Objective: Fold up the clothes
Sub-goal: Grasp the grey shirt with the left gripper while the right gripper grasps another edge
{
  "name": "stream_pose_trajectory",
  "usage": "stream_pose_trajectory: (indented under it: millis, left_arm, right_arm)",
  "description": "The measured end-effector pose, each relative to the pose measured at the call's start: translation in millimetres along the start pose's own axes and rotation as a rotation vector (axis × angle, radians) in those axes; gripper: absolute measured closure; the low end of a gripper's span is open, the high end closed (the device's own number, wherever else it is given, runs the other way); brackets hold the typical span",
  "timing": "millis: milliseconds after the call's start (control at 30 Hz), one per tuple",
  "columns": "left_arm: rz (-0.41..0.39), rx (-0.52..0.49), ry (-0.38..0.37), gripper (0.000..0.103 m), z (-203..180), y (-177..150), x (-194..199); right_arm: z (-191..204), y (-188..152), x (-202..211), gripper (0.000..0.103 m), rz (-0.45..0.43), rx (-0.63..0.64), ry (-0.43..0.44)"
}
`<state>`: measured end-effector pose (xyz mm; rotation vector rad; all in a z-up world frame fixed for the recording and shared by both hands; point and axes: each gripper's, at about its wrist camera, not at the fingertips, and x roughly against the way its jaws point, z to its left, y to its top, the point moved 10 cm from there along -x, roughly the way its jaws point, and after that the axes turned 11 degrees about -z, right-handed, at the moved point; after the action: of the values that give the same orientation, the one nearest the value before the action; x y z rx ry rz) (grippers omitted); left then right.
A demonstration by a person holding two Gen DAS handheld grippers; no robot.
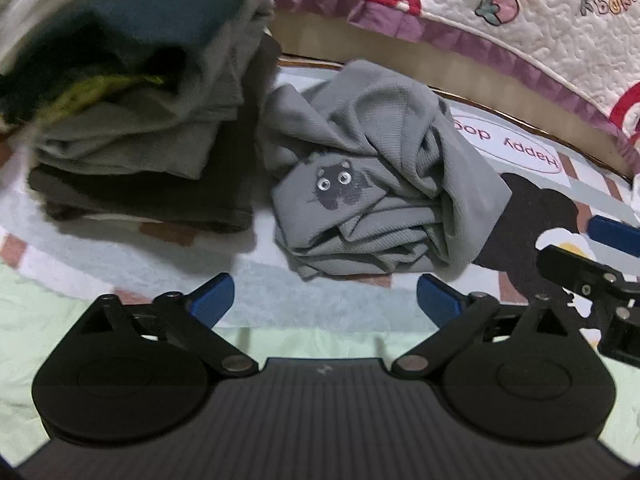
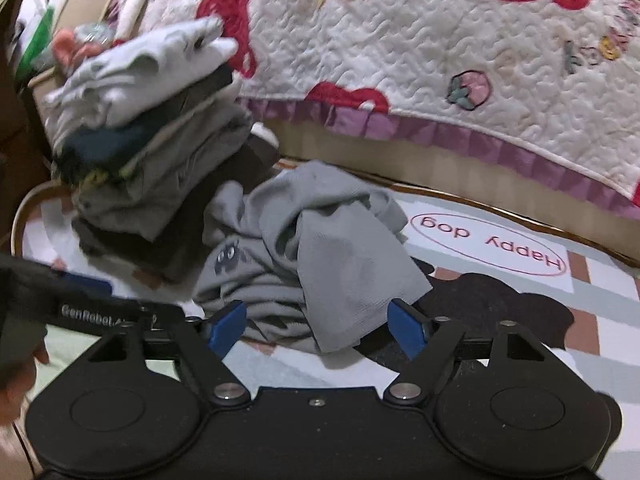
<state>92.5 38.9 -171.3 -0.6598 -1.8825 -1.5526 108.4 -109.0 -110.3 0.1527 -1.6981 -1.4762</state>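
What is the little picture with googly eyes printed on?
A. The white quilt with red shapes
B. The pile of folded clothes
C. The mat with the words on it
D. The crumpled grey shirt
D: the small dark animal print with two round eyes sits on the crumpled grey shirt, which lies on the mat beside the pile of folded clothes.

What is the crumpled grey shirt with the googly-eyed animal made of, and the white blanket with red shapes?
The crumpled grey shirt looks like soft, matte ribbed knit, probably cotton: fine ridges run across its folds. The white blanket with red shapes looks like padded quilted fabric: wiggly stitching puffs its surface, with a purple ruffle edge.
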Motion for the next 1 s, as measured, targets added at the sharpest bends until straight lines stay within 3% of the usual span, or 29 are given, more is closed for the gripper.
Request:
stream_pose_trajectory:
  millis: [33,67,100,133,167,200,300,367,467,533,667,767,833,867,900,967,1000]
  left_arm:
    - [0.017,-0.005,0.008,0.028,2,-5,-9]
    - [0.03,-0.01,0.021,0.044,4,-9,-17]
    - [0.041,-0.009,0.032,0.047,6,-14,-25]
    - [0.054,0.0,0.037,0.05,9,-19,-32]
    - [0.066,0.014,0.035,0.058,10,-23,-37]
    - [0.07,0.033,0.027,0.068,11,-25,-40]
    - [0.065,0.077,-0.008,0.076,6,-20,-43]
    - [0.048,0.007,-0.003,0.079,-3,-6,-49]
    - [-0.006,-0.119,0.022,0.081,-15,20,-60]
    - [-0.08,-0.179,0.057,0.081,-14,38,-72]
    - [-0.127,-0.059,-0.006,0.082,3,33,-92]
    - [-0.133,-0.046,-0.05,0.081,10,24,-99]
    - [-0.152,-0.061,-0.077,0.078,12,25,-98]
    - [-0.147,-0.058,-0.084,0.065,13,24,-98]
    - [-0.138,-0.052,-0.09,0.04,15,24,-99]
    - [-0.124,-0.011,-0.123,0.024,18,21,-100]
    - [-0.114,0.005,-0.138,0.022,19,18,-102]
  right_arm:
    - [-1,-2,-4,0.04,0.005,0.018,0.013]
    - [-1,-3,-7,0.057,0.011,0.041,0.026]
    - [0,-4,-11,0.082,0.018,0.07,0.037]
    - [1,-6,-14,0.091,0.027,0.099,0.043]
    - [2,-7,-18,0.094,0.037,0.127,0.043]
    - [4,-9,-21,0.094,0.046,0.152,0.048]
    - [11,-12,-30,0.094,0.064,0.181,0.073]
    - [14,-9,-39,0.09,0.075,0.192,0.084]
    - [16,-2,-60,0.054,0.087,0.257,0.1]
    - [14,-1,-74,0.051,0.09,0.285,0.103]
    - [-1,-17,-110,0.036,0.125,0.305,0.047]
    - [-17,-29,-140,0.036,0.143,0.252,-0.041]
    - [-25,-26,-146,0.052,0.145,0.159,-0.033]
    - [-28,-24,-146,0.087,0.147,0.109,-0.017]
    - [-31,-21,-147,0.091,0.149,0.058,-0.001]
    - [-36,-8,-135,0.092,0.128,-0.061,0.033]
    - [-37,1,-125,0.093,0.103,-0.097,0.042]
